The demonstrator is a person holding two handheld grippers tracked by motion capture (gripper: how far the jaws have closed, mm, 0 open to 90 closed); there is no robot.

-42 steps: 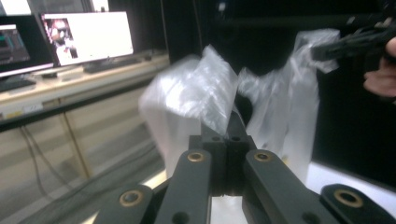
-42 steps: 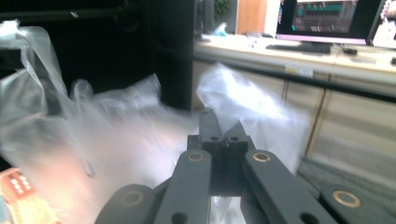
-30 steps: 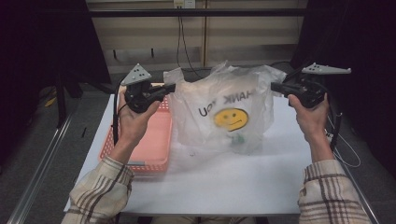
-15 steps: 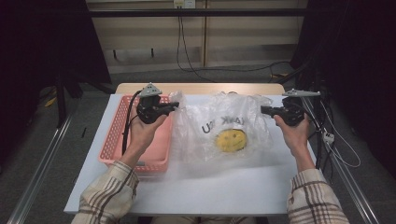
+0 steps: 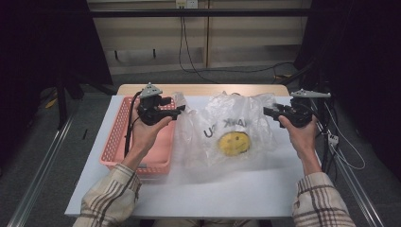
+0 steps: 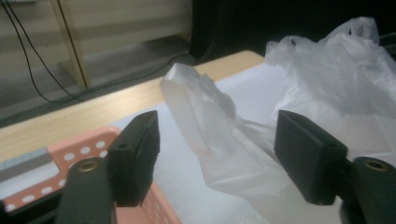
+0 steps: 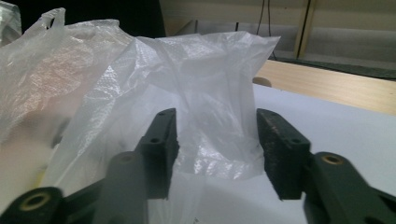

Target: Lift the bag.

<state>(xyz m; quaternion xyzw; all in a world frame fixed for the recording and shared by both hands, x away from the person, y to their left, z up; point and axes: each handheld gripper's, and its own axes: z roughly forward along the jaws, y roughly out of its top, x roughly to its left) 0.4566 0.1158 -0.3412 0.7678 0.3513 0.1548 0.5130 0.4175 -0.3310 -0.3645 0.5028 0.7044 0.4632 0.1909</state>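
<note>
A clear plastic bag (image 5: 236,125) with a yellow smiley face (image 5: 233,143) and black lettering lies slumped on the white table cover (image 5: 213,189). My left gripper (image 5: 178,111) hovers at the bag's left side and my right gripper (image 5: 265,111) at its right side. In the left gripper view the left gripper (image 6: 215,126) has just been opening, and a bag handle (image 6: 201,116) stands loose between its jaws. The right gripper (image 7: 215,116) has also just been opening, with the other handle (image 7: 215,93) free between its jaws.
A pink perforated basket (image 5: 113,142) sits on the table's left side, under my left hand; its corner (image 6: 79,154) lies by the left jaw. A strip of bare wooden tabletop (image 5: 203,89) runs along the far edge. Cables hang off the right side (image 5: 340,146).
Both hands came down and lowered the bag onto the table. Both grippers, shut on the bag's handles before, have opened and let go; the bag has sagged flat.
</note>
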